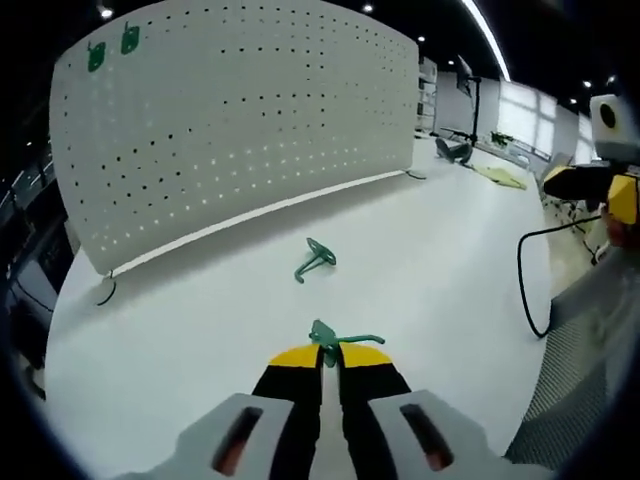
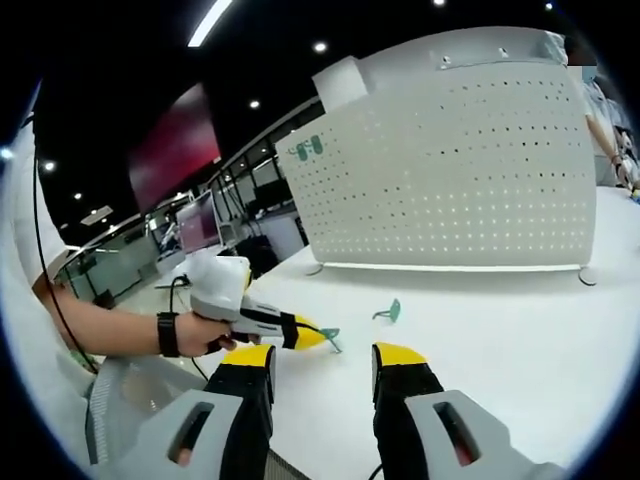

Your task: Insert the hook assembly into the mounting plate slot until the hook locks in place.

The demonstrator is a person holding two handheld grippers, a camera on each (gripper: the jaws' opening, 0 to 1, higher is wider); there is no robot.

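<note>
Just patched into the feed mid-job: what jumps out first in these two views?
The big white pegboard standing upright at the far side of the white table dominates, with two green hooks already hanging near its upper corner. Closer in, the left gripper is shut on a green hook low over the table, and a spare green hook lies loose between it and the board. The right gripper hangs open.
</note>
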